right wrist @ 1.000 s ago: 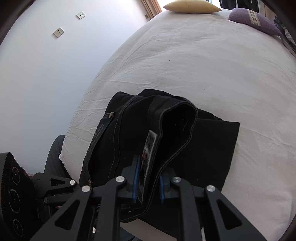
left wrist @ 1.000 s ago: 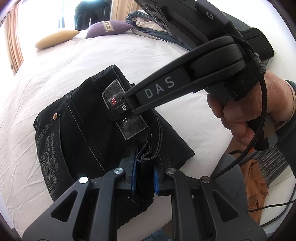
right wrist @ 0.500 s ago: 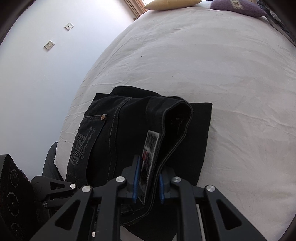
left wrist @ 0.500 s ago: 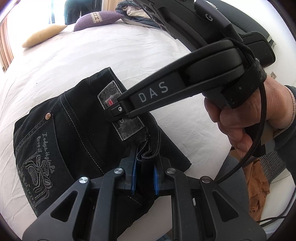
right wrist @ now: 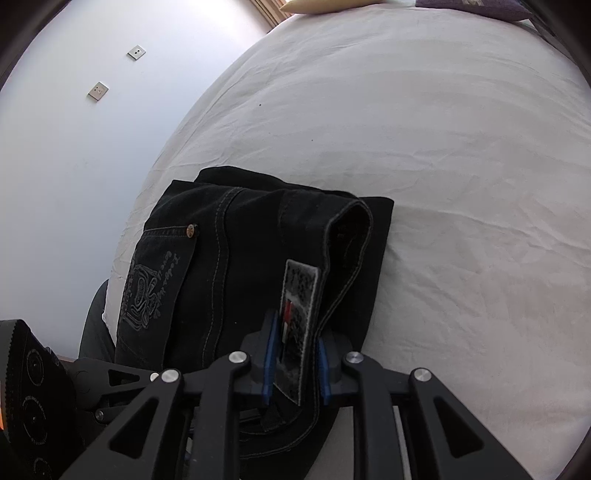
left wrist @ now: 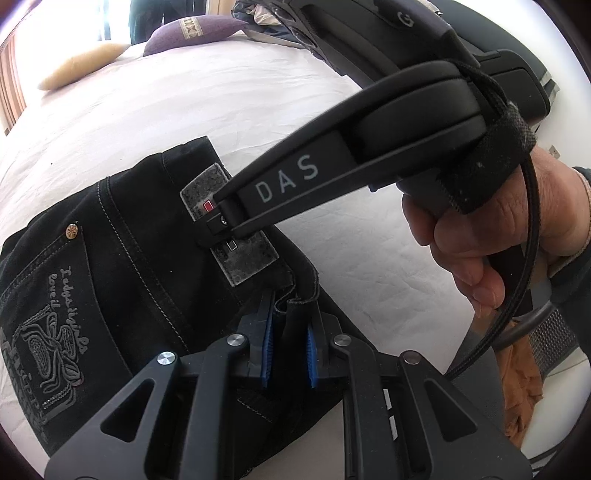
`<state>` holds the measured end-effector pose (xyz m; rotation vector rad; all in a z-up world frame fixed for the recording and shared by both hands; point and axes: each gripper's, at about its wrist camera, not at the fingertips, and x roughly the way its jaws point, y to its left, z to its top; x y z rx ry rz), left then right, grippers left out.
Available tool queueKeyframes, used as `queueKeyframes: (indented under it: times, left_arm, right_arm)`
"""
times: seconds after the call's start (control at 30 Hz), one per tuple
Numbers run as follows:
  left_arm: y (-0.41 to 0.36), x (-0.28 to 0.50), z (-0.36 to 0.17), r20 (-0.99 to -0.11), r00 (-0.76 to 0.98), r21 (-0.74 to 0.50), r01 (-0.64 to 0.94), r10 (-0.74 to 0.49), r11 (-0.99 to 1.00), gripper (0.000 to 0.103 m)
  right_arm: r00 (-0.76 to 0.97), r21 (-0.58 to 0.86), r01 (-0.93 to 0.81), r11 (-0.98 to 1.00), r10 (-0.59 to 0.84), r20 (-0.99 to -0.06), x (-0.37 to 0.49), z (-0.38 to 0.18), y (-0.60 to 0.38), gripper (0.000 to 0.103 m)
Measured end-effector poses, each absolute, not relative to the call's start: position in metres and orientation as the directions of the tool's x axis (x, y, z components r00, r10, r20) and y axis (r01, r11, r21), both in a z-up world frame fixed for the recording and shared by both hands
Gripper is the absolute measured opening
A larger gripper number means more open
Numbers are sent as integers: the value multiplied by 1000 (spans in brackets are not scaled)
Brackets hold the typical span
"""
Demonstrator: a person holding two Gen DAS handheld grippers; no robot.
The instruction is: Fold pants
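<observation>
My left hand-held gripper (left wrist: 289, 341) and right hand-held gripper (right wrist: 294, 363) each pinch the waistband of the folded black denim pants (right wrist: 236, 266), which lie on the white-sheeted bed (right wrist: 424, 147) near its edge.

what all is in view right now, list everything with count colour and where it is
pants: 1, black, folded on the near part of the bed, waistband held in both claws
bed sheet: 1, white, covering the bed under the pants
pillows: 2, yellow and purple, at the far end of the bed
wall plates: 2, silver, on the pale wall beside the bed
orange cloth: 1, orange-brown, low beside the bed in the left wrist view
left claw: 1, black with blue pads, shut on the pants
right claw: 1, black with blue pads, shut on the waistband at the patch
hand: 1, gripping the right claw's handle
</observation>
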<state>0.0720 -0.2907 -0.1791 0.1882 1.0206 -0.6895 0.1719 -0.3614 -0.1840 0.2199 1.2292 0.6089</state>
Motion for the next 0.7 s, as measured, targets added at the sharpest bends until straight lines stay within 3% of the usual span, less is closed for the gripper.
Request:
queueKeyframes:
  times: [0.07,0.13,0.23,0.33,0.37,0.5,0.7]
  left_arm:
    - [-292,73,-184,-826,337,-177,606,-453,775,13]
    - [-289,73,-188,-815,324,-219,597,-481,772,19]
    - [-276,76,-186,-800,271,-309,580,-536,754,23]
    - [-244,71,-169,-764,234,-401,556,-601,728,28]
    - [-231,69,-163,-751,229,-428,544,-619,721,28]
    - [-178,72,-148,-732,264,-459,489,-628,742,28]
    - [-121,104,-161,-726,373,-469,345,-578,813,28]
  right_arm:
    - [198,486,-315,815,557,-806,172,-186,-366,19]
    - [189,501,-330,800,576,-796,172,-191,-369,23]
    - [182,549,-328,769,622,-762,171,-196,-380,34]
    - [219,560,-301,772,627,-747,165,-190,-391,52]
    - [247,535,-281,797,599,-762,163,-187,-396,65]
    - [334,533,-201,822,569,-751,151,-170,-422,66]
    - [284,657,-356,665,746,-602,120,-139,-380,66]
